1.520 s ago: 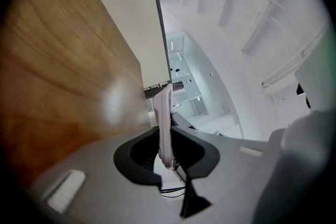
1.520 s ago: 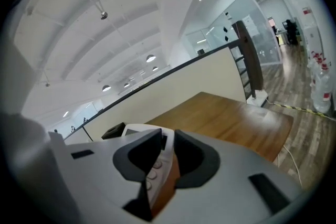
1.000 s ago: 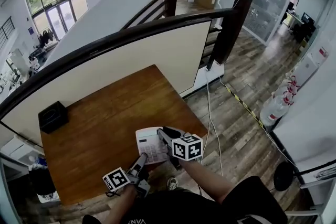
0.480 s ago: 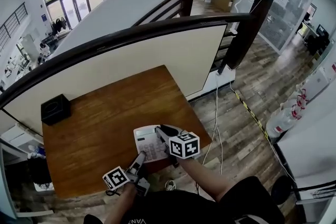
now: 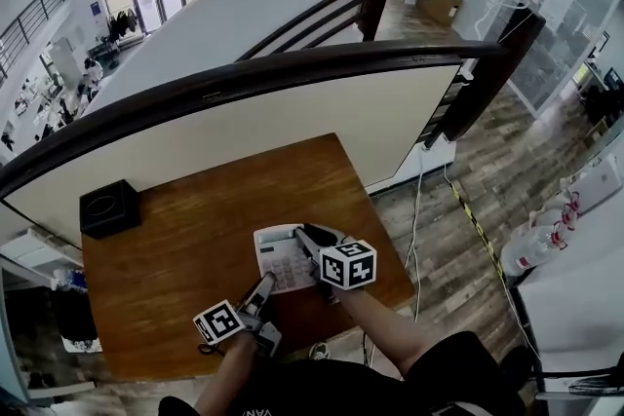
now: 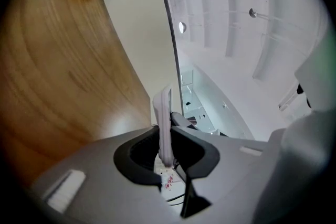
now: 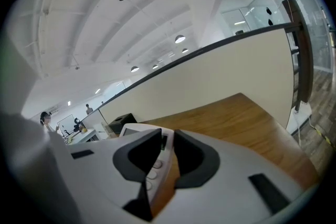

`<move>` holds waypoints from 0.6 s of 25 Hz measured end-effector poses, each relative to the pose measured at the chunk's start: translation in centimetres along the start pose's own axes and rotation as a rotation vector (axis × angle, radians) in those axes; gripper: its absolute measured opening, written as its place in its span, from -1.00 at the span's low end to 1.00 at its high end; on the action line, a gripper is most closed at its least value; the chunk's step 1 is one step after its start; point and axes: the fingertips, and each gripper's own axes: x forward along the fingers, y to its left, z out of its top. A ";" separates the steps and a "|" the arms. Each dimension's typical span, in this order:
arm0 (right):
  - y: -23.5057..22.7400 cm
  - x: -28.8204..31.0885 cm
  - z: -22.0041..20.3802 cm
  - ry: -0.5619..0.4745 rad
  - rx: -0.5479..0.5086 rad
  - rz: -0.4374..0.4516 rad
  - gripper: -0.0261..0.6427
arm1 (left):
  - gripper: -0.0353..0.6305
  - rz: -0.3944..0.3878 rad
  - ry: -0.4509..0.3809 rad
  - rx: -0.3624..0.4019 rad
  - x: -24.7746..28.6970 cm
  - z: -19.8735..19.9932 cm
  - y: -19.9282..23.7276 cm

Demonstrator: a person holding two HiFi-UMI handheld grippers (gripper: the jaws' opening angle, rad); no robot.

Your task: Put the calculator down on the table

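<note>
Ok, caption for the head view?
Left gripper and right gripper hold a white calculator over the wooden table.

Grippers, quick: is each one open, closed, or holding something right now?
Left gripper: closed on the calculator, gripping its edge.
Right gripper: closed on the same calculator.

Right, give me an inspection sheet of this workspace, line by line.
Surface: wooden table, bare wood apart from the items below.
Job's things: white calculator, held over the table's near edge; whether it touches the wood cannot be told.
Clutter: one black box at the far left corner.
Grippers: left claw shut on the calculator's near edge; right claw shut on its right side.
Cables: white cable on the floor right of the table.
Surroundings: dark handrail over a cream panel behind the table; wood-plank floor.
</note>
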 end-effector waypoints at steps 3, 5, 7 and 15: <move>-0.4 2.6 1.4 0.004 -0.012 -0.008 -0.72 | -0.70 -0.005 0.000 -0.012 1.3 2.5 0.6; -0.9 4.1 2.0 0.009 -0.018 -0.014 -0.72 | -0.70 -0.005 0.002 -0.014 2.1 3.8 1.1; -1.5 5.5 2.5 0.013 -0.024 -0.018 -0.72 | -0.70 0.001 0.006 0.007 3.0 5.0 1.9; -3.3 11.0 4.1 0.030 -0.033 -0.045 -0.72 | -0.71 0.002 0.008 -0.022 6.0 9.5 4.3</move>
